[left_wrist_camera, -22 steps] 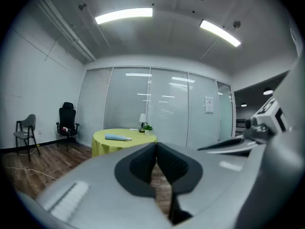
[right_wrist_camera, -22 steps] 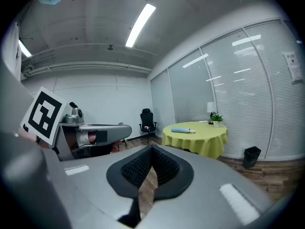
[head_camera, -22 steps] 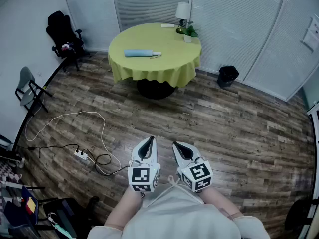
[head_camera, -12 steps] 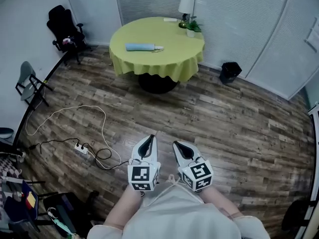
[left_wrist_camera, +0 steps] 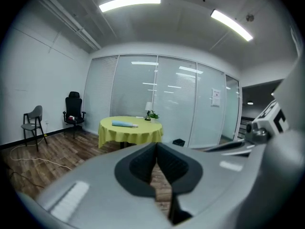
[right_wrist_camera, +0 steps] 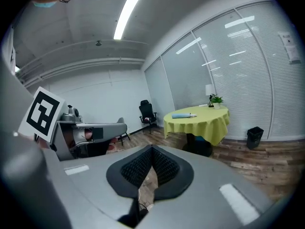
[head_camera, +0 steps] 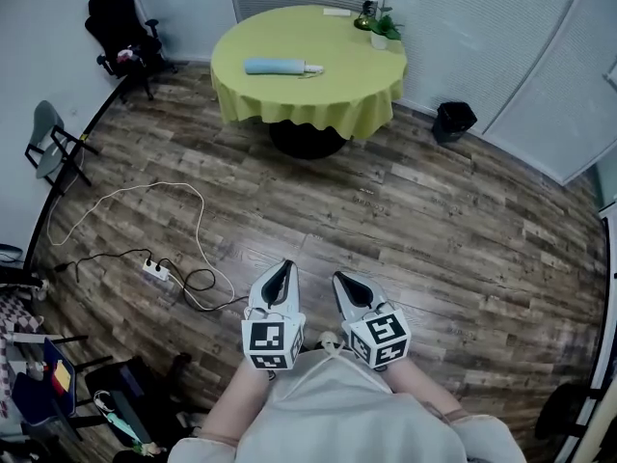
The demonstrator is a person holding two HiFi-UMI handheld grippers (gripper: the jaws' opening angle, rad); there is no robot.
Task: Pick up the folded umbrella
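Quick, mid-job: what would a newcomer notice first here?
The yellow-green round table at the far end of the wooden floor, with the pale blue folded umbrella lying on top. Close in, the left claw and right claw sit side by side, both shut and empty, well short of the table. A white power strip lies on the floor at left.

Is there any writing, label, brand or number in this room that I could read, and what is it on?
No text here can be read.
Sheet on the glass wall: seems printed, but too small and blurred to read.
Marker cubes: black-and-white square patterns only, no letters or numbers.
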